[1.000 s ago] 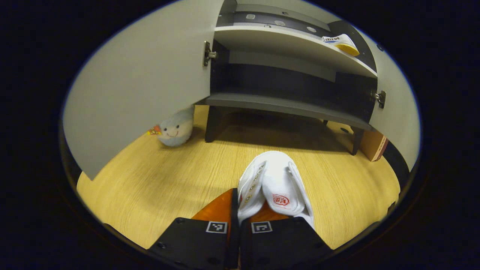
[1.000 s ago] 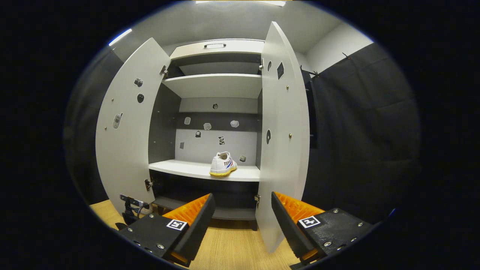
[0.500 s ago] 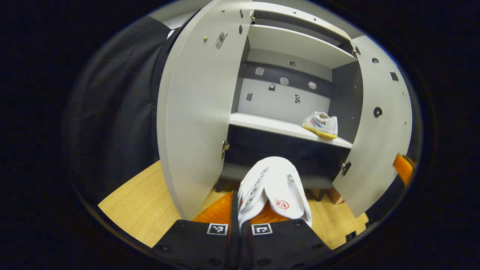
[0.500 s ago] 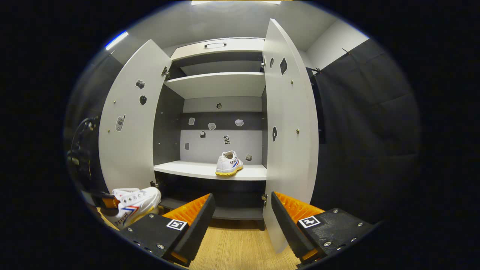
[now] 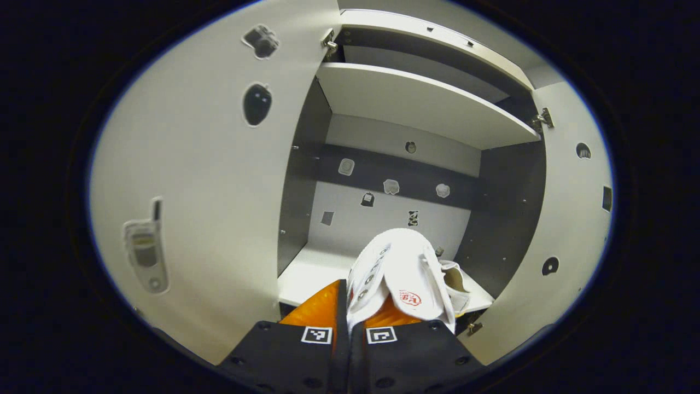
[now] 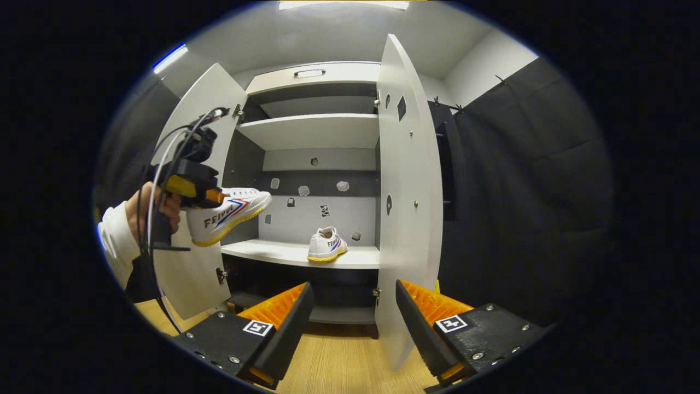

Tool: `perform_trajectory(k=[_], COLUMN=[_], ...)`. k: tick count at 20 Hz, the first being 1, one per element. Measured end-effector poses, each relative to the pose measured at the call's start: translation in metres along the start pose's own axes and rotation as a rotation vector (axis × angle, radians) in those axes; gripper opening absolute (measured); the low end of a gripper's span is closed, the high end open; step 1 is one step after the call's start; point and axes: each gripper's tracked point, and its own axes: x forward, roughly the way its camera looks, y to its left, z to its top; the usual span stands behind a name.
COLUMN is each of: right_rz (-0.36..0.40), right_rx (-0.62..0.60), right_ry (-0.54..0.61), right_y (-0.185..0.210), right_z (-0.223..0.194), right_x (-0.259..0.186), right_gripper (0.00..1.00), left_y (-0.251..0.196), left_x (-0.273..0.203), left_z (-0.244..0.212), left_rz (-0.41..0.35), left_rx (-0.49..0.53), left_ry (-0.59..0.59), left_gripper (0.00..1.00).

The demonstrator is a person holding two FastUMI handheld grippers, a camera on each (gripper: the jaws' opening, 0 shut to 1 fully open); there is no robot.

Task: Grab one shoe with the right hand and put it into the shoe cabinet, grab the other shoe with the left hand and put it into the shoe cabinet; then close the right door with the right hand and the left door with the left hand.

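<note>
Your left gripper (image 5: 348, 306) is pinched tight on a white canvas sneaker with a yellow sole (image 5: 402, 276), both fingers pressing its heel, toe pointing ahead toward 12 o'clock into the tall grey two-door shoe cabinet (image 6: 320, 126). Seen from the right gripper view, that left gripper (image 6: 210, 196) sits at 9 o'clock, a hand (image 6: 156, 205) in a white sleeve behind it, the carried sneaker (image 6: 227, 213) in the air in front of the open left door (image 6: 186, 268), above the level of the pale middle shelf (image 6: 284, 253). Your right gripper (image 6: 350, 312) is spread wide with nothing between its fingers, low at 6 o'clock over the light wood floor (image 6: 339, 366). The open right door (image 6: 407, 208) stands at 1 o'clock from it. A second matching white sneaker (image 6: 326, 244) rests on the middle shelf, toward its right end, heel facing you. Small stickers (image 6: 322, 189) dot the back panel.
</note>
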Motion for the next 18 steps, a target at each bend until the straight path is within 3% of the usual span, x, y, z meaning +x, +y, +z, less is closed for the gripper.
perform_trajectory(k=[2, 5, 8, 13, 15, 18], right_rz=[-0.012, -0.037, -0.062, -0.08, -0.076, -0.069], right_rx=[0.0, -0.014, -0.018, 0.012, 0.016, 0.018], right_ry=[0.003, 0.004, 0.004, 0.016, 0.021, 0.022], right_y=[-0.006, -0.017, -0.027, -0.034, -0.034, -0.033], right_z=[0.0, 0.003, 0.004, 0.0, -0.002, -0.002], right_x=[-0.004, -0.01, -0.013, -0.015, -0.015, -0.011], right_gripper=[0.92, 0.92, 0.92, 0.92, 0.92, 0.92], left_y=[-0.005, -0.007, 0.006, 0.011, 0.009, 0.004], left_x=[0.049, 0.108, 0.149, 0.169, 0.171, 0.169], left_z=[-0.002, -0.031, -0.061, -0.1, -0.097, -0.099], left_rz=[0.014, 0.036, 0.117, 0.157, 0.151, 0.117], left_rx=[0.03, -0.018, 0.033, 0.025, 0.02, 0.007], left_ry=[0.065, 0.207, 0.284, 0.389, 0.374, 0.383], left_gripper=[0.08, 0.09, 0.08, 0.09, 0.09, 0.18])
